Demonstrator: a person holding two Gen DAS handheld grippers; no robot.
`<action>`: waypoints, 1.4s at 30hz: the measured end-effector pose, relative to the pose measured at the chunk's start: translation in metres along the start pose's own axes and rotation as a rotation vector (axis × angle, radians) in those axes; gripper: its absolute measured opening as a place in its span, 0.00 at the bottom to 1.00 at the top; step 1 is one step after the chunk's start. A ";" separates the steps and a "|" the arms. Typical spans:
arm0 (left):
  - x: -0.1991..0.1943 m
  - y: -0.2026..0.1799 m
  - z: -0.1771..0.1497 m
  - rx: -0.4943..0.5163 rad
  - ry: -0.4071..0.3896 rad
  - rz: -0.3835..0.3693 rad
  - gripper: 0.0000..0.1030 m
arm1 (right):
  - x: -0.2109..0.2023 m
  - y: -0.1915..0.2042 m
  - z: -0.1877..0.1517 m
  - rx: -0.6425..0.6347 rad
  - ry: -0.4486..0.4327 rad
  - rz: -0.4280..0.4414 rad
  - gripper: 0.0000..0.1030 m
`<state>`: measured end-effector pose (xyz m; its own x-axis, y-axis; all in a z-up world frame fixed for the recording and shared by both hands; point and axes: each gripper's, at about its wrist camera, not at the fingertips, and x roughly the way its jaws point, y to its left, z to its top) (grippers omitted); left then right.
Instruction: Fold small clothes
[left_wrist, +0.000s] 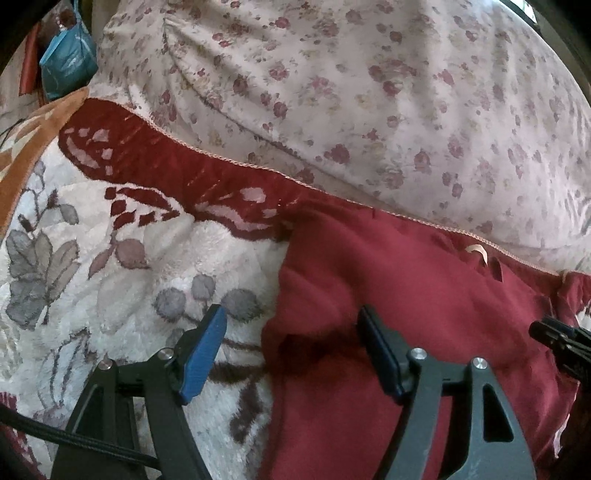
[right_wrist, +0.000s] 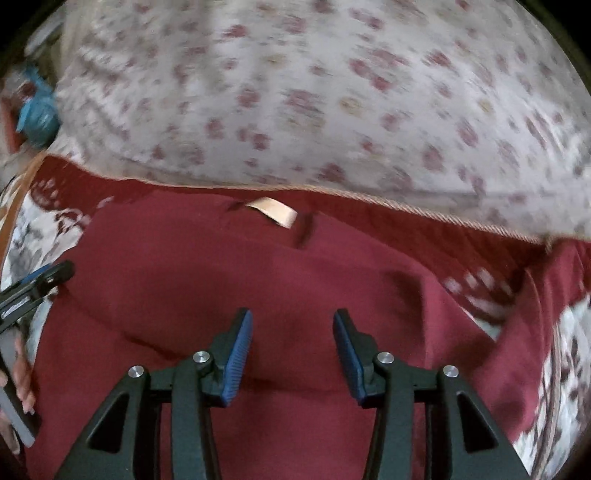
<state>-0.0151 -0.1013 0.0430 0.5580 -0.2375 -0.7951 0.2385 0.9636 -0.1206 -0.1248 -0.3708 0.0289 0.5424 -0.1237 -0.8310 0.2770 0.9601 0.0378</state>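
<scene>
At the far left of the left wrist view, a blue bag (left_wrist: 68, 55) is seen at the top corner, beside an orange-brown cloth edge (left_wrist: 37, 147). Below these, a fleecy white blanket (left_wrist: 122, 280) with grey leaf and berry patterns and a dark red border is spread out. Its border is trimmed with a pale stitched edge, and a flowered sheet (left_wrist: 351, 92) is seen beyond it across the top of the view.

The left gripper (left_wrist: 293, 347) is held with its jaws wide apart; nothing is gripped. Its left blue pad is seen over the white blanket, its right pad over the dark red garment (left_wrist: 424, 295). The garment's left edge lies between the two pads. The garment is laid flat on the blanket, with its top edge near the stitched border. A pale neck label (left_wrist: 478, 253) is visible near that top edge.

In the blurred right wrist view, the left gripper's tip is seen at the left edge, with fingers (right_wrist: 22, 384) of a hand below it. The right gripper (right_wrist: 293, 356) is held above the middle of the garment, jaws parted, nothing between them. The label lies beyond it. At the right, a fold of red cloth runs down over the blanket.
</scene>
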 end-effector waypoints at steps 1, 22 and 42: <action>-0.001 -0.002 0.000 0.007 -0.002 0.003 0.70 | 0.000 -0.005 -0.002 0.012 0.005 -0.007 0.48; -0.025 -0.037 -0.027 0.126 -0.016 -0.085 0.85 | -0.109 -0.103 -0.113 0.206 -0.099 -0.036 0.65; -0.013 -0.039 -0.027 0.132 0.010 -0.070 0.85 | -0.046 -0.226 -0.020 0.494 -0.112 -0.038 0.69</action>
<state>-0.0532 -0.1327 0.0414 0.5282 -0.3016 -0.7937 0.3796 0.9200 -0.0970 -0.2281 -0.5776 0.0474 0.5988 -0.2079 -0.7735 0.6257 0.7243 0.2897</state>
